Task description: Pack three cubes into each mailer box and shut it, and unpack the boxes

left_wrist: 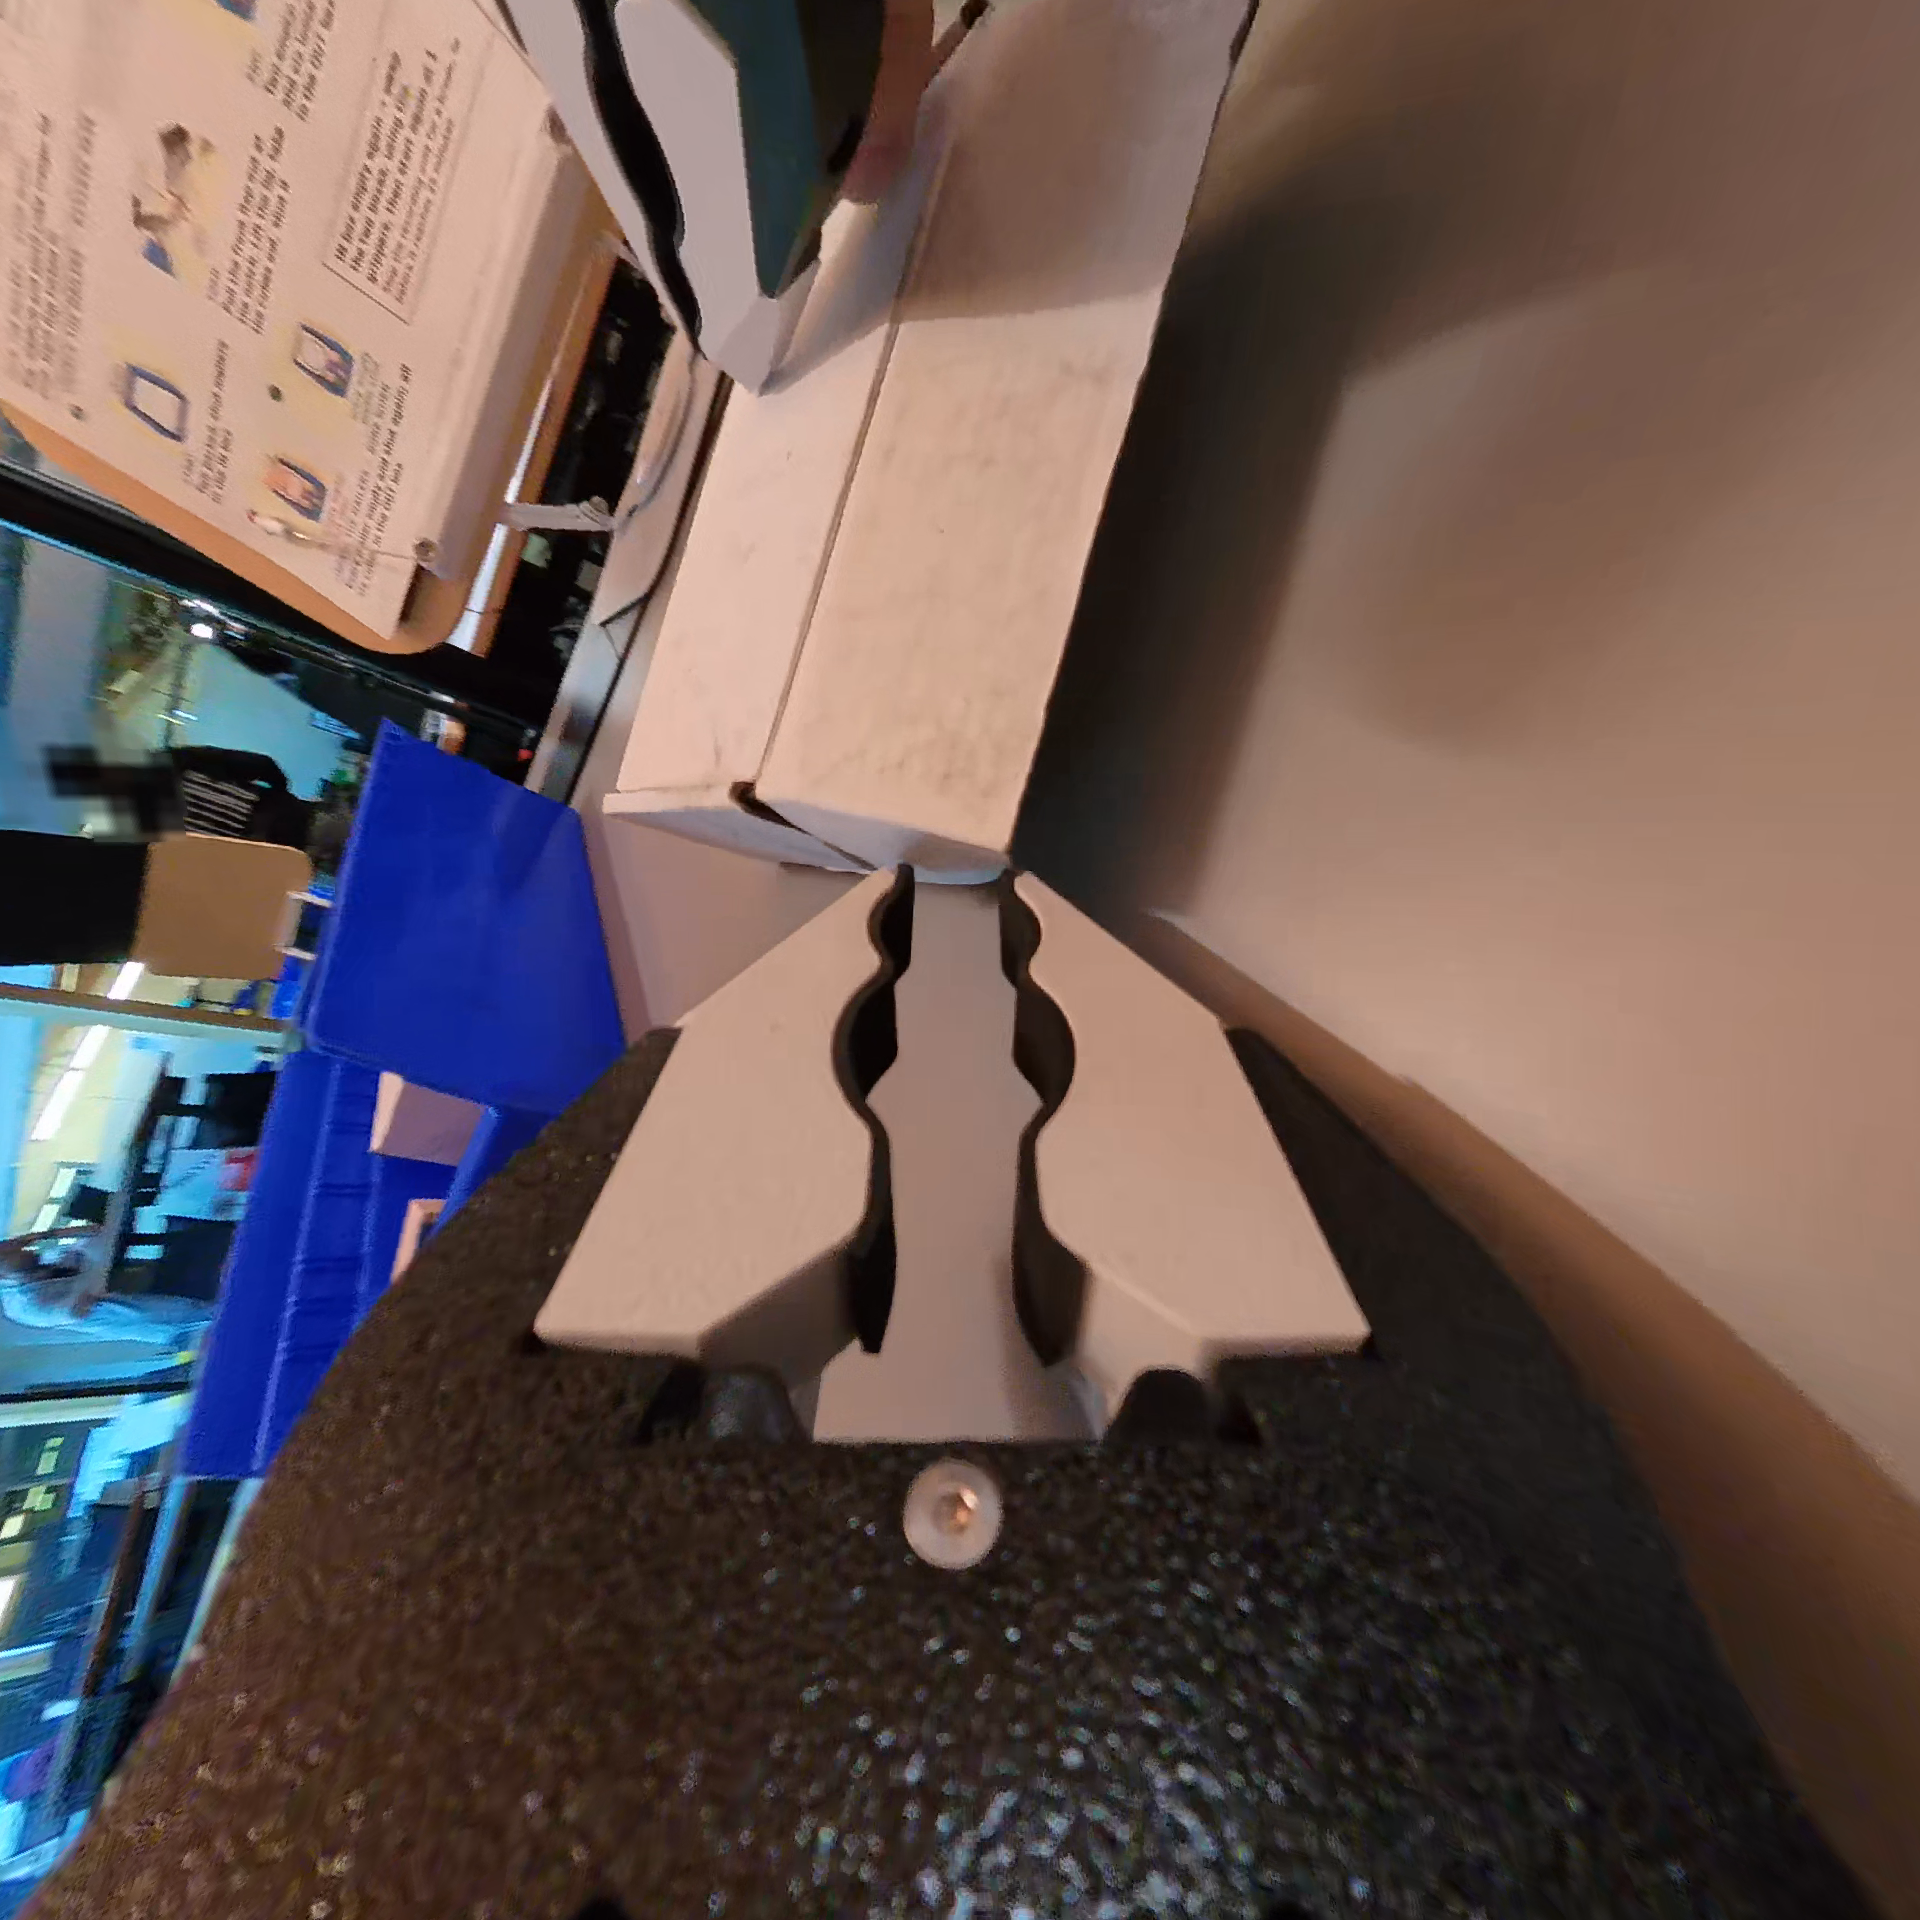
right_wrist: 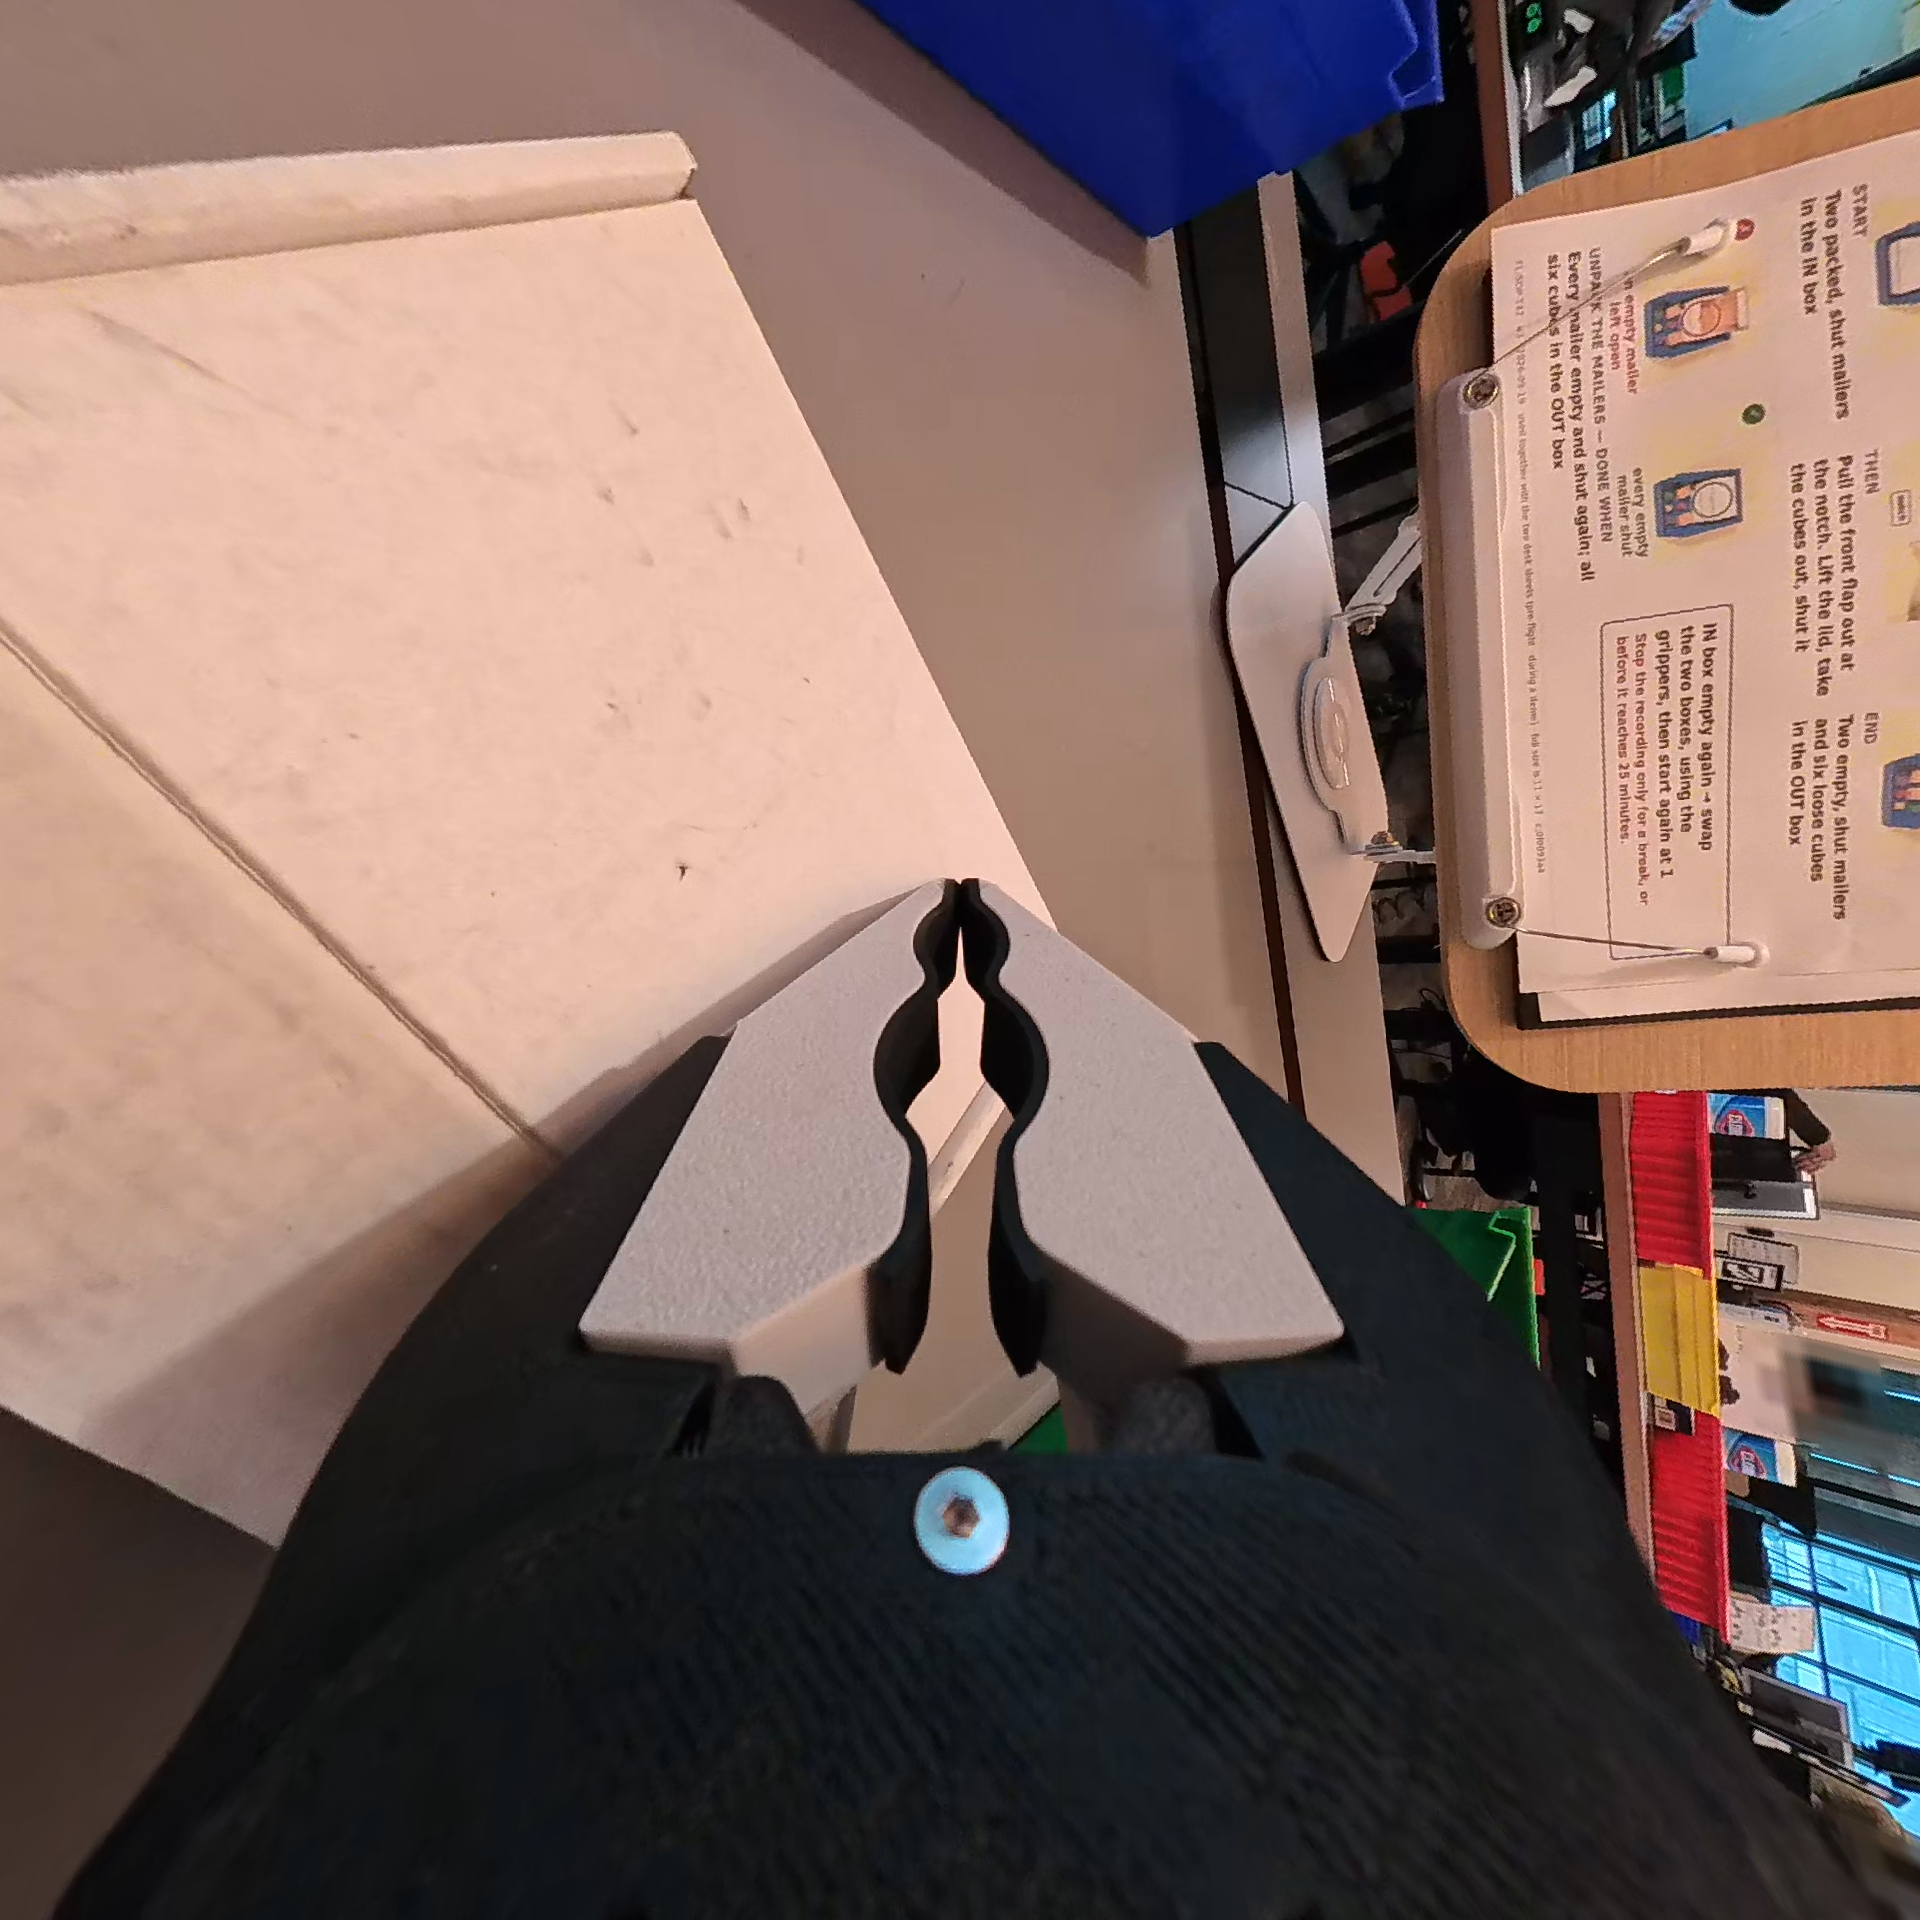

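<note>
The white mailer box (left_wrist: 914,582) lay shut on the table (left_wrist: 1558,727), its long axis running straight away from the left gripper (left_wrist: 956,873) — narrowly parted at the near end. The right gripper (right_wrist: 958,883), tips nearly touching and holding nothing, rested over the lid (right_wrist: 468,582). Likely a flap step; next needs a pinch on the front edge.

— How's my light? I'm getting a warm, pinkish cast on the mailer box (right_wrist: 436,582) and a soft shadow across the table (left_wrist: 1558,520)

— Dim, I'd say. My instruction sheet (left_wrist: 239,260) is blurred, edges bow, window (left_wrist: 94,1039) glares blue
</note>
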`<state>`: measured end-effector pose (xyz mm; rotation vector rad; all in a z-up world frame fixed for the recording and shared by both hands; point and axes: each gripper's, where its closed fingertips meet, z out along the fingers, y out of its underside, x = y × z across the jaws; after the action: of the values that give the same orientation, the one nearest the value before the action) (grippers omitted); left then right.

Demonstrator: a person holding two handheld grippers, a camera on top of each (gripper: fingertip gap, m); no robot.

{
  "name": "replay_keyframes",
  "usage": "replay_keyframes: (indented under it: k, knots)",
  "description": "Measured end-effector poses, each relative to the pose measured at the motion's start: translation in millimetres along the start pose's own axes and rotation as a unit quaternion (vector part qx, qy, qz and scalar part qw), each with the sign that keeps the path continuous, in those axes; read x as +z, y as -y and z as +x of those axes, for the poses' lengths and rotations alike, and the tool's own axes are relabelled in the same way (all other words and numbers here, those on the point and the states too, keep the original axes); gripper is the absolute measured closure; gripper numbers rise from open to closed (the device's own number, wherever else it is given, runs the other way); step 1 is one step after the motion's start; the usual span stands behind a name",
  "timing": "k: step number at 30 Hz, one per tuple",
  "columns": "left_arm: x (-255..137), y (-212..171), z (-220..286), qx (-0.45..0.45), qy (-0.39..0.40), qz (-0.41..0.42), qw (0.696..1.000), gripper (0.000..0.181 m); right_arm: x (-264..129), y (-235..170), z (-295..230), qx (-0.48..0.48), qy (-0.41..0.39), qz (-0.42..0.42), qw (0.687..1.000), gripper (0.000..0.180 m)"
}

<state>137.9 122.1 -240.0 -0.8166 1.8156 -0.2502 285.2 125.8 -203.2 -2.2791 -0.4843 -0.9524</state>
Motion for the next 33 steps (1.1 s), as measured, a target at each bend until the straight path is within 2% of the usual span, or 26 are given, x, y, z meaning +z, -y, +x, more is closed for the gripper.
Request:
replay_keyframes:
  k: [4, 9, 10, 11, 21, 24, 30, 33]
  knots:
    - [-1.2, 1.0, 1.6, 0.037, 0.023, 0.004, 0.999, 0.174, 0.2, -0.1, 0.2, 0.001, -0.003, -0.001, 1.0, 0.18]
    - [-8.3, 6.9, 2.0, 0.03, 0.019, 0.031, 0.999, 0.18, 0.0, 0.1, 0.4, 0.007, -0.008, 0.0, 1.0, 0.18]
    - [-10.1, 7.8, 2.3, 0.031, 0.021, 0.035, 0.999, 0.178, 0.0, 0.0, 0.3, 0.008, -0.008, 0.0, 1.0, 0.18]
    - [-10.7, 7.0, 4.2, 0.036, 0.019, 0.032, 0.999, 0.167, -0.2, 0.1, 0.0, 0.008, -0.007, 0.0, 1.0, 0.18]
    - [-3.0, 3.0, 1.0, 0.014, 0.025, -0.005, 1.0, 0.167, -0.5, 0.0, -0.1, 0.009, -0.008, 0.001, 1.0, 0.18]
    - [-1.9, 3.2, 1.1, 0.002, 0.016, -0.007, 1.0, 0.167, -0.5, 0.0, -0.1, 0.009, -0.009, 0.001, 1.0, 0.18]
    - [-7.1, 11.1, 7.3, -0.037, -0.043, 0.029, 0.998, 0.179, -0.3, 0.0, -0.1, 0.006, -0.013, -0.002, 1.0, 0.18]
    - [-5.4, 9.3, 7.4, -0.037, -0.045, 0.022, 0.998, 0.179, -0.3, 0.2, 0.0, 0.007, -0.015, -0.003, 1.0, 0.18]
